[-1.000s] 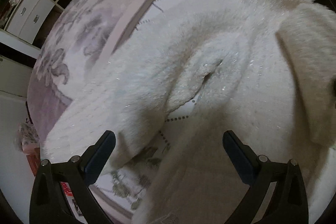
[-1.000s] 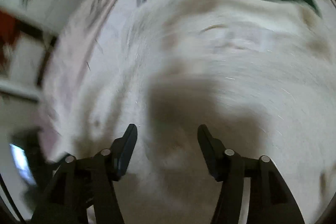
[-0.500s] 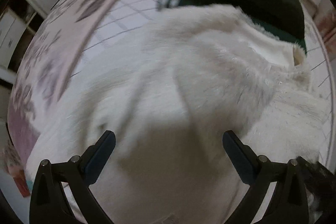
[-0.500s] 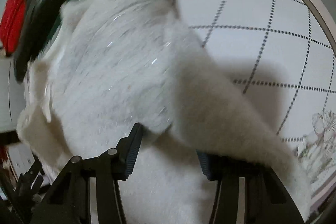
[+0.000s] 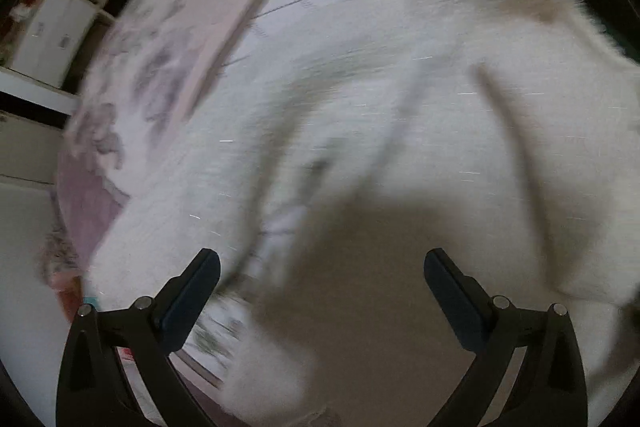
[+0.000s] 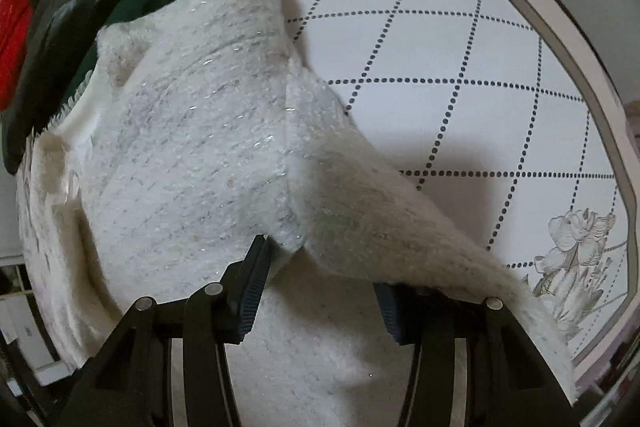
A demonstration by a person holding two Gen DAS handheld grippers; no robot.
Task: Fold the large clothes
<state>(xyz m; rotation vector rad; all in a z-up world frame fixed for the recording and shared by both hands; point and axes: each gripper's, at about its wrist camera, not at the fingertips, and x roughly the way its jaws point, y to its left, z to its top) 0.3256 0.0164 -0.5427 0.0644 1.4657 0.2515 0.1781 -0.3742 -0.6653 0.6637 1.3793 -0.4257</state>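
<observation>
Right wrist view: the right gripper [image 6: 320,283] has a fold of the fluffy white sweater [image 6: 192,131] between its fingers, but whether they pinch it is unclear. The sweater lies on the checked bedspread [image 6: 460,39], beside dark clothes [image 6: 60,23] at its far edge. The left gripper [image 5: 320,291] is wide apart above the sweater [image 5: 400,131].

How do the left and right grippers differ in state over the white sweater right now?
The left gripper stands wide open with nothing between its fingers; the right gripper is narrower, with a fold of the white fuzzy sweater draped over one finger. The left wrist view is blurred, the right sharp. Both point down at the sweater.
</observation>
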